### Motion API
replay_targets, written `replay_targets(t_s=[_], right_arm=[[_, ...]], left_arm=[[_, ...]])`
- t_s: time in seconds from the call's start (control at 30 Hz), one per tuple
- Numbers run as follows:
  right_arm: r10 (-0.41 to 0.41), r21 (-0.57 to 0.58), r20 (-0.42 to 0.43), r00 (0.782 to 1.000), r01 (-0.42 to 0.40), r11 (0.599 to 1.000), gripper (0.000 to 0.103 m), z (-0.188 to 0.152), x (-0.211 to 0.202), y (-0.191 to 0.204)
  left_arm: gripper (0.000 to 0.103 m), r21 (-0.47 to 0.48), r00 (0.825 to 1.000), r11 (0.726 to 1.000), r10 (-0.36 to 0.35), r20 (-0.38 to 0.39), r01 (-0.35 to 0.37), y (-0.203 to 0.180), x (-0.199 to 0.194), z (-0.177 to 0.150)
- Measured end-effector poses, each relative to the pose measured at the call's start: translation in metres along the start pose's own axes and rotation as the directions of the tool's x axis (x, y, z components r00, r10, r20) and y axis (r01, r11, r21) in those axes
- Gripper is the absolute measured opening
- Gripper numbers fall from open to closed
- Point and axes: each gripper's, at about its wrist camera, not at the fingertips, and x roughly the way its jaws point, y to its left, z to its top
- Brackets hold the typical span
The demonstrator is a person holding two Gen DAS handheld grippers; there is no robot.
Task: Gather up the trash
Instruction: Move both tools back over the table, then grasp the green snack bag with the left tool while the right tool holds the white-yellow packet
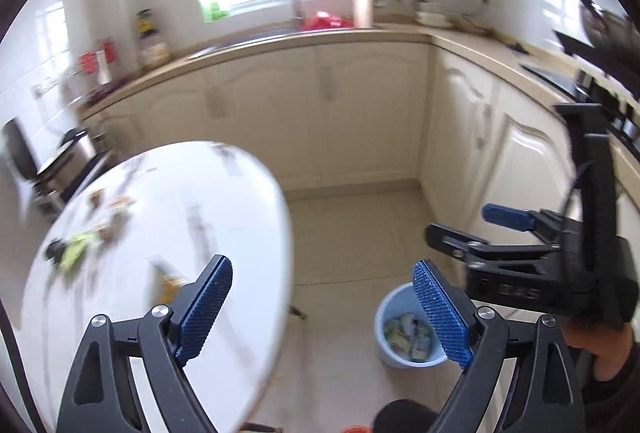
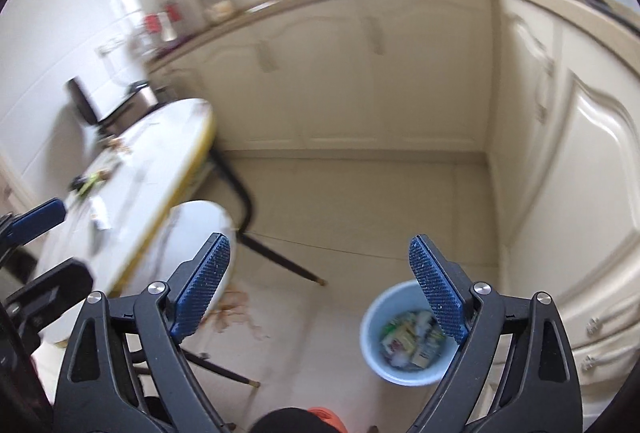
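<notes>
Blue ribbed pads stand wide apart and empty on both my left claw [image 1: 322, 309] and my right claw [image 2: 320, 289], with the pale blue plastic bucket [image 1: 386, 309] of wrappers on the floor below and just right of each, while scraps [image 1: 76, 249] remain on the white oval table [image 1: 224, 201] ahead-left of the left claw. My worry is that either claw clips the table edge or knocks the bucket over. Blur smears the scraps beyond naming, and the claw fingers hide part of the bucket.
</notes>
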Motion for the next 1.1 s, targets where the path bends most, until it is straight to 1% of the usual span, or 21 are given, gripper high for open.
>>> replay_targets(t_s=[0.03,0.1,0.17,0.23,0.3,0.37,0.4,0.43,0.47,0.53,0.57,0.67,0.73,0.77,0.83,0.87,0.9,0.97,1.0,1.07,1.1], right_arm=[[0.022,-0.037,-0.007,1.000,-0.022,0.999,0.093,0.002,0.003,0.020],[0.067,-0.118,-0.035,0.997,-0.071,0.990,0.093,0.005,0.011,0.062],[0.098,-0.187,-0.063,0.993,-0.108,0.976,0.093,0.009,0.020,0.102],[0.145,-0.244,-0.112,0.983,-0.168,0.955,0.093,0.014,0.033,0.139],[0.149,-0.284,-0.142,0.979,-0.184,0.941,0.093,0.012,0.046,0.170],[0.136,-0.312,-0.179,0.974,-0.187,0.931,0.093,0.013,0.061,0.194],[0.138,-0.325,-0.183,0.973,-0.193,0.926,0.092,0.013,0.065,0.203],[0.142,-0.337,-0.196,0.970,-0.203,0.919,0.092,0.013,0.071,0.212],[0.137,-0.342,-0.216,0.967,-0.207,0.917,0.092,0.012,0.077,0.216],[0.132,-0.346,-0.250,0.959,-0.216,0.913,0.088,0.009,0.088,0.226],[0.125,-0.351,-0.265,0.956,-0.217,0.911,0.087,0.008,0.093,0.229],[0.095,-0.381,-0.292,0.952,-0.206,0.901,0.077,0.002,0.109,0.236],[0.084,-0.390,-0.308,0.948,-0.206,0.898,0.063,0.000,0.117,0.237],[0.079,-0.394,-0.312,0.947,-0.205,0.896,0.059,0.000,0.120,0.237],[0.067,-0.413,-0.300,0.952,-0.193,0.890,0.045,0.002,0.120,0.239],[0.062,-0.423,-0.294,0.954,-0.188,0.887,0.041,0.003,0.121,0.239],[0.064,-0.427,-0.292,0.954,-0.190,0.884,0.035,0.004,0.121,0.239],[0.066,-0.446,-0.280,0.958,-0.191,0.874,0.031,0.006,0.120,0.238],[0.070,-0.452,-0.274,0.959,-0.193,0.871,0.026,0.007,0.121,0.236],[0.110,-0.425,-0.284,0.952,-0.228,0.876,0.021,0.012,0.122,0.231],[0.118,-0.418,-0.279,0.953,-0.231,0.879,0.020,0.016,0.122,0.230]], left_arm=[[0.089,-0.027,1.000,0.999,0.028,0.000,-0.028,0.014,-0.007,-0.002],[0.091,-0.068,0.997,0.995,0.077,-0.009,-0.078,0.044,-0.014,-0.010],[0.092,-0.107,0.990,0.985,0.137,-0.022,-0.138,0.057,-0.030,-0.021],[0.093,-0.141,0.982,0.972,0.186,-0.041,-0.190,0.077,-0.042,-0.034],[0.093,-0.178,0.975,0.959,0.213,-0.056,-0.220,0.102,-0.068,-0.051],[0.093,-0.212,0.970,0.947,0.232,-0.065,-0.241,0.131,-0.089,-0.064],[0.094,-0.226,0.968,0.942,0.240,-0.070,-0.250,0.144,-0.097,-0.072],[0.094,-0.240,0.967,0.937,0.244,-0.075,-0.255,0.151,-0.101,-0.076],[0.095,-0.252,0.965,0.932,0.249,-0.081,-0.261,0.161,-0.107,-0.082],[0.095,-0.272,0.962,0.923,0.258,-0.093,-0.274,0.183,-0.114,-0.089],[0.095,-0.282,0.961,0.919,0.258,-0.099,-0.276,0.191,-0.112,-0.092],[0.095,-0.331,0.959,0.901,0.254,-0.123,-0.281,0.235,-0.116,-0.101],[0.095,-0.360,0.956,0.886,0.256,-0.141,-0.291,0.251,-0.114,-0.105],[0.095,-0.371,0.955,0.881,0.257,-0.148,-0.295,0.259,-0.114,-0.106],[0.095,-0.384,0.954,0.875,0.255,-0.156,-0.296,0.271,-0.111,-0.107],[0.095,-0.390,0.955,0.872,0.252,-0.158,-0.295,0.275,-0.109,-0.106],[0.095,-0.401,0.956,0.869,0.246,-0.159,-0.290,0.279,-0.107,-0.105],[0.095,-0.417,0.957,0.862,0.239,-0.168,-0.288,0.289,-0.100,-0.101],[0.095,-0.419,0.957,0.862,0.234,-0.169,-0.285,0.292,-0.096,-0.100],[0.095,-0.422,0.960,0.864,0.222,-0.169,-0.274,0.297,-0.084,-0.093],[0.095,-0.423,0.961,0.865,0.216,-0.174,-0.271,0.301,-0.074,-0.089]])
